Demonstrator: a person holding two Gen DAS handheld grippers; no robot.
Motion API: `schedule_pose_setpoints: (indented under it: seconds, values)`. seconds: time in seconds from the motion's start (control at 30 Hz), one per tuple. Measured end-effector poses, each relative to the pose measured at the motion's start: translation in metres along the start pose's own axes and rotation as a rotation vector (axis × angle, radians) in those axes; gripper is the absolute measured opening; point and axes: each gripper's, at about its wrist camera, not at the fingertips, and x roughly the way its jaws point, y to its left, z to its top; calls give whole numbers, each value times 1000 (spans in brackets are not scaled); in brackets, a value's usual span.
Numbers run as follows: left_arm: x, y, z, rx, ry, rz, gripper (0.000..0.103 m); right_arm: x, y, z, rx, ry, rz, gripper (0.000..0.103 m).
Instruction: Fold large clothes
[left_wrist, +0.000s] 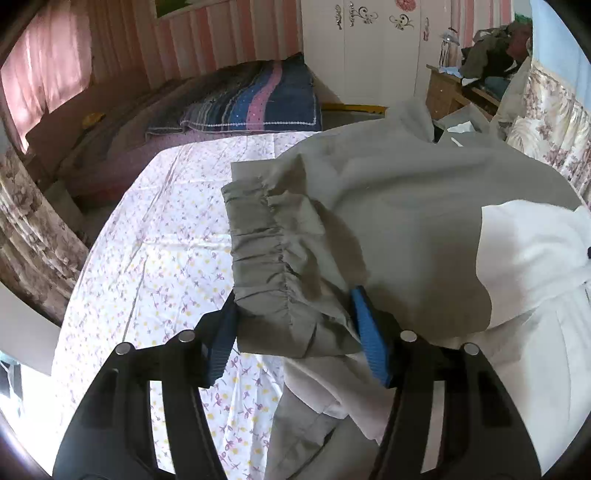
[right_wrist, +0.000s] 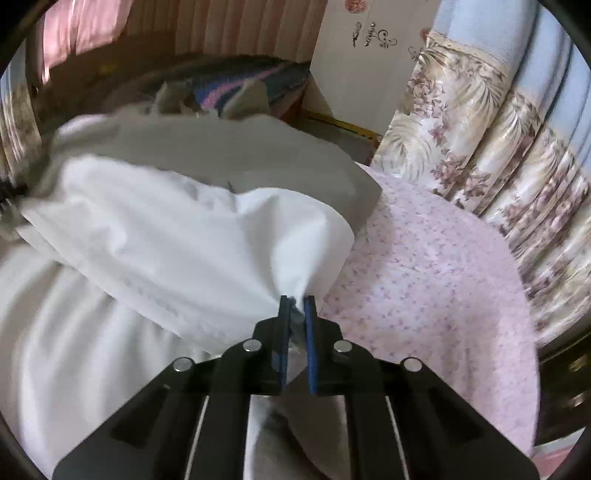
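A large grey garment (left_wrist: 406, 206) with a white lining lies on the floral bedsheet (left_wrist: 155, 258). In the left wrist view its gathered elastic cuff (left_wrist: 273, 266) sits between the spread blue pads of my left gripper (left_wrist: 295, 306), which is wide open around it. In the right wrist view my right gripper (right_wrist: 296, 306) is shut on a pinched edge of the garment's white fabric (right_wrist: 184, 236), lifting it off the pink sheet (right_wrist: 424, 280). The grey part (right_wrist: 236, 151) lies behind.
A striped blue and pink blanket (left_wrist: 255, 96) lies on a second bed at the back. A wooden dresser (left_wrist: 454, 88) with piled clothes stands far right. Floral curtains (right_wrist: 498, 155) hang to the right of the bed. A white wardrobe (left_wrist: 369, 48) is behind.
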Motion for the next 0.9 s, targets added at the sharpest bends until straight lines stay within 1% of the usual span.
schedule_pose_setpoints:
  seconds: [0.1,0.2,0.3,0.33,0.37,0.47,0.5,0.53,0.57,0.6,0.63,0.67,0.73,0.83,0.9]
  values:
    - [-5,4,-4,-20,-8,-14,60,-1,-1,-1,-5,-3,-9,8]
    - [-15,12,-10,-36,-15,-28,63,-5,0,-3,-14,-1,-12,8]
    - [-24,22,-12,-52,-30,-11,75,-7,-2,-3,-2,-2,8,8]
    - [-25,26,-13,-52,-28,5,83,-7,-1,-3,0,0,13,9]
    - [-24,28,-14,-50,-22,9,84,-7,0,-3,1,-1,19,9]
    - [-22,29,-12,-63,-6,4,84,-6,-2,-1,-5,-3,27,11]
    - [-27,27,-11,-64,-20,15,84,-12,-5,0,15,-15,43,11]
    - [-31,25,-10,-60,-34,24,86,-17,-8,1,34,-28,63,12]
    - [-37,22,-9,-51,-51,33,93,-26,-13,1,63,-55,109,16]
    - [-44,18,-9,-35,-69,42,96,-31,-14,1,72,-68,132,21]
    - [-48,16,-9,-26,-78,47,98,-36,-14,1,78,-80,147,41]
    - [-52,12,-9,-14,-87,49,98,-41,-13,1,75,-100,151,56]
    - [-57,5,-11,-2,-90,42,99,-43,-6,0,54,-116,144,57]
    - [-57,-2,-16,-1,-91,43,100,-27,3,-4,40,-74,142,57]
    - [-56,-5,-19,-5,-86,59,100,-13,9,-8,17,-50,104,57]
